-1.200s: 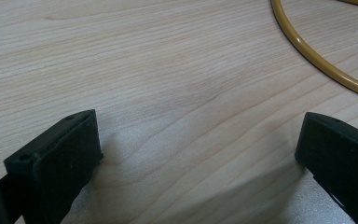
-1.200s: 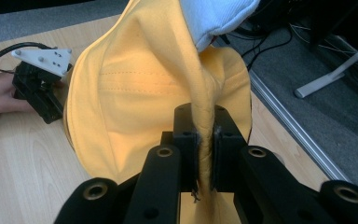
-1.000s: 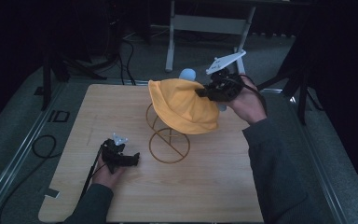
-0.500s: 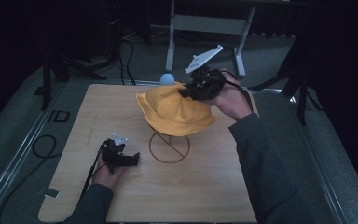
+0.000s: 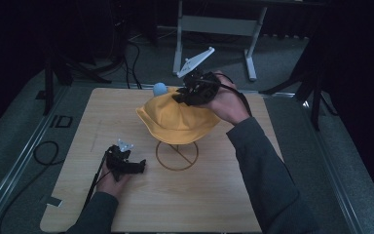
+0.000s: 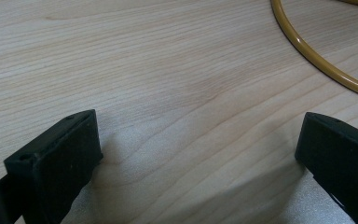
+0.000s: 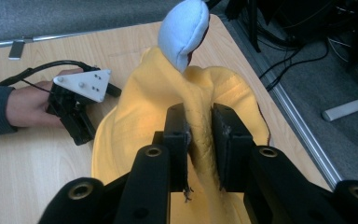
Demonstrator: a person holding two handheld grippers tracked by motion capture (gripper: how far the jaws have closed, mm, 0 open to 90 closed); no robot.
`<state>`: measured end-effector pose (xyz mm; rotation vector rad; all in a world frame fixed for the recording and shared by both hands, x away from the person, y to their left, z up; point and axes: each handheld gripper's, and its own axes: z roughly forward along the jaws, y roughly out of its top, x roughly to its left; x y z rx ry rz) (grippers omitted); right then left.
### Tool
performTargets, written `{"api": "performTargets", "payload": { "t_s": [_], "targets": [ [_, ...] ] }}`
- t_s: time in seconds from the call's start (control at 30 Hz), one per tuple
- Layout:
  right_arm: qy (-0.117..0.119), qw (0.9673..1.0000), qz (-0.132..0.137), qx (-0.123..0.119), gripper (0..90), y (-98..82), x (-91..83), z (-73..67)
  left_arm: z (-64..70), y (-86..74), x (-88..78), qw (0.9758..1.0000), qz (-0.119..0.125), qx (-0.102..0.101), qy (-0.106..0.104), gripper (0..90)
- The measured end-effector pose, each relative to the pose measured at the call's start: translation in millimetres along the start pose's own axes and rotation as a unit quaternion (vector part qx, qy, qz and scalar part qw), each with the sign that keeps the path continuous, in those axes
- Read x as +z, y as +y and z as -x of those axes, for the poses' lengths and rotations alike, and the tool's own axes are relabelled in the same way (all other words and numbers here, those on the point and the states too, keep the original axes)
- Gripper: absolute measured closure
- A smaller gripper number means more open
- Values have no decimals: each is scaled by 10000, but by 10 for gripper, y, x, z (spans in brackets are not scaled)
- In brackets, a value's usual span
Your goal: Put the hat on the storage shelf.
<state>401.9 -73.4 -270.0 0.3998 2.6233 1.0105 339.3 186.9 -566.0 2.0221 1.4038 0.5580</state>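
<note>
Two tools at work: the right tool point(image 7: 199, 130) pinches a yellow hat point(image 5: 177, 119) above the stand's ring base point(image 5: 177, 156); beside that ring, the left tool point(image 6: 196, 154) rests released on the counter point(image 5: 214, 195).

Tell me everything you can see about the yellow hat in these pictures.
The yellow hat is a soft cloth hat with a round crown, a floppy brim and stitched seams. It hangs above the wooden table, draped over a wire stand whose ring-shaped base lies on the table below it. A pale blue padded ball rises just behind the crown. The right claw is shut on a pinched fold of the cloth. Nothing else touches it; the left claw rests apart on the table.
</note>
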Motion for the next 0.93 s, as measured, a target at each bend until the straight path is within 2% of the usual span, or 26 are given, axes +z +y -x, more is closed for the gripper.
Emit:
{"api": "performTargets", "payload": {
  "t_s": [0.13,0.37,0.63,0.93],
  "targets": [
    [11,10000,97,14,720,39,11,-21,0,0,0,10000,0,3,0,1],
    [-43,9995,323,0,675,93,-89,-17,0,-1,1,10000,7,4,6,1],
    [-96,9991,405,72,621,81,-154,-1,0,0,0,10000,-2,7,2,1],
    [-139,9990,352,221,503,63,-183,15,0,-1,1,10000,8,5,4,1]
  ]
}}
